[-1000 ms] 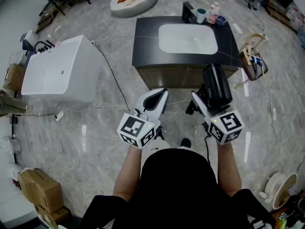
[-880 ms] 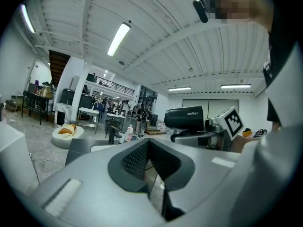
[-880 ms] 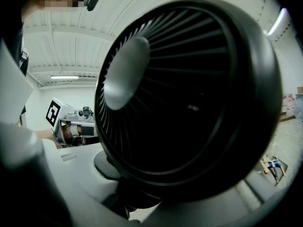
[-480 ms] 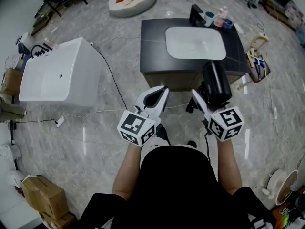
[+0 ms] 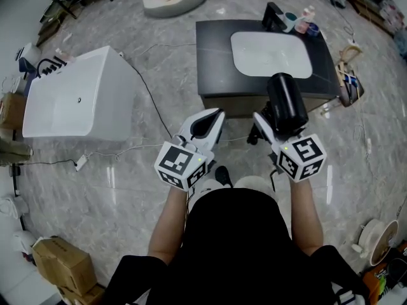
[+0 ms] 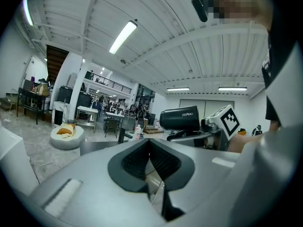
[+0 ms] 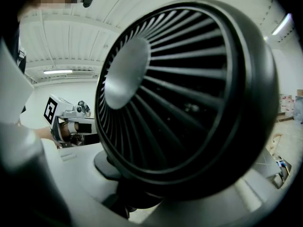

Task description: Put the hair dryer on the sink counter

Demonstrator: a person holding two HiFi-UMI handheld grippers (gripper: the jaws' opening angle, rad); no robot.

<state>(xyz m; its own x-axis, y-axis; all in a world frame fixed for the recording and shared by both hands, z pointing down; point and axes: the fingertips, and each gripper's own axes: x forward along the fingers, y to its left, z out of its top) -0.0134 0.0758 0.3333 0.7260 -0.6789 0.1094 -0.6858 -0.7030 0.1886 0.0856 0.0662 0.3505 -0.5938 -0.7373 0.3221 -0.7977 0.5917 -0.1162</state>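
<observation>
A black hair dryer sits in my right gripper, which is shut on its handle, and the barrel points toward the sink counter. The counter has a dark top and a white basin and stands a step ahead on the floor. In the right gripper view the dryer's rear grille fills the picture, and the jaws' grip on the handle is mostly hidden. My left gripper hovers beside it, shut and empty. The left gripper view shows the hair dryer to the right of the closed left gripper.
Cups and bottles and a black faucet line the counter's far edge. A white bathtub stands to the left, with a cable trailing over the marble floor. A bag hangs at the counter's right. Cardboard boxes sit at the lower left.
The sink counter has shifted rightward in the head view as the person moves. Both grippers keep their pose, and the hair dryer stays held in the right one.
</observation>
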